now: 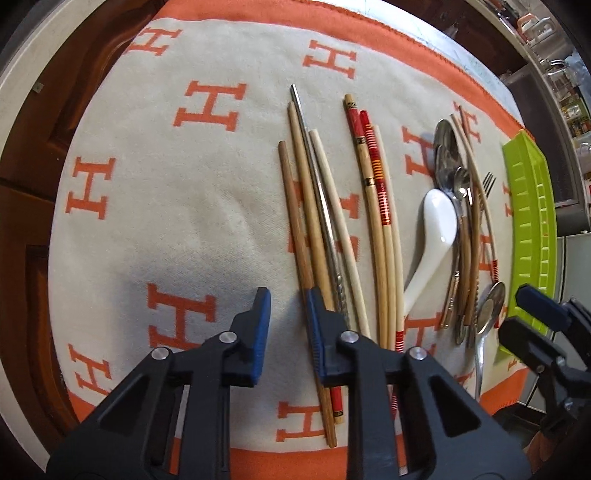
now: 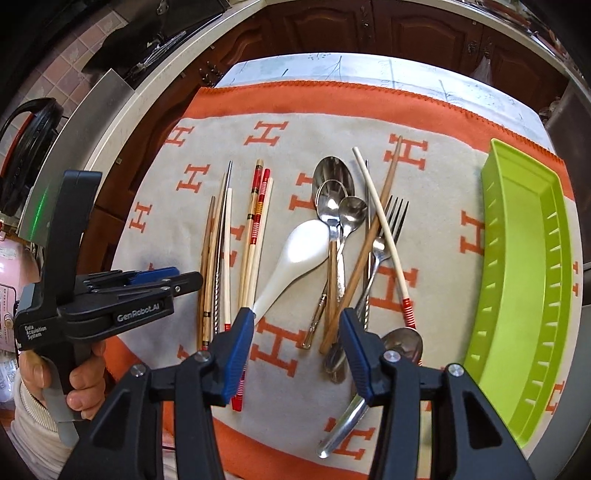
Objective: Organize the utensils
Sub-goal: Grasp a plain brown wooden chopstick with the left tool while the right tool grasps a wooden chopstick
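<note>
Operator: Status?

Technician: Both grippers are empty, fingers spread. The right gripper hovers above the spoon pile; the left gripper hovers beside the wooden chopsticks. Take one handle squarely and lift it clear of its neighbours toward the green tray.

A home kitchen: dark wooden cabinets, a pale countertop, a rice cooker.

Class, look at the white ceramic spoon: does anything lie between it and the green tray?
Yes. The pile of metal spoons, a fork and crossed chopsticks lies on the cloth between the white spoon and the green tray.
</note>
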Demonstrator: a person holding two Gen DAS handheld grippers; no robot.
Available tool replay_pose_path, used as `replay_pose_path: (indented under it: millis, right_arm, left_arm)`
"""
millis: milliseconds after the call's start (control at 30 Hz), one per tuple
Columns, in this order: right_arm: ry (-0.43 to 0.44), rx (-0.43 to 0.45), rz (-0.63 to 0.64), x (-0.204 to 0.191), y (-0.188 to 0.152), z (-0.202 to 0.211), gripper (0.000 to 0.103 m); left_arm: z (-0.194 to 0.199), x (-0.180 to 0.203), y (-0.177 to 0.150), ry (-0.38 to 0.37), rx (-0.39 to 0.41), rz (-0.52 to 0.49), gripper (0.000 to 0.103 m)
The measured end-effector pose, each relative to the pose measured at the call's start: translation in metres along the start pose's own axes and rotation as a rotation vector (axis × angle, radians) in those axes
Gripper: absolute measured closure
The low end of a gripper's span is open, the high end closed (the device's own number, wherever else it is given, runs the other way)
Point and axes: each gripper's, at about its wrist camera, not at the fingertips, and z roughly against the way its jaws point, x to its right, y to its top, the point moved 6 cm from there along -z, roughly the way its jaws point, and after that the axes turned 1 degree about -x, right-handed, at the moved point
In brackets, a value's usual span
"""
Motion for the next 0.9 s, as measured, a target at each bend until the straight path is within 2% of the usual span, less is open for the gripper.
replay_pose_path:
  millis: [67,100,200,433,900]
  right_arm:
    - [0.002,-0.005,0.000,-0.001,-0.001,-0.002,0.055]
    - [0.003,-0.008,0.001,-0.001,-0.001,-0.003,0.055]
    - [0.001,-0.016,0.006,-0.003,-0.002,-0.006,0.055]
    - [0.011,-0.039,0.015,-0.010,-0.004,-0.015,0.055]
    - [0.015,-0.050,0.022,-0.011,-0.006,-0.017,0.055]
  left_arm:
    - [-0.001,0.000,0.001,0.019,0.002,-0.013,0.094]
    - [-0.003,0.000,0.000,0.032,-0.004,-0.013,0.094]
    - [-0.008,-0.002,-0.002,0.009,-0.040,0.002,0.094]
    - [-0.003,-0.004,0.000,-0.029,-0.043,0.053,0.094]
    - [-0.008,0.009,0.005,-0.034,-0.056,0.034,0.094]
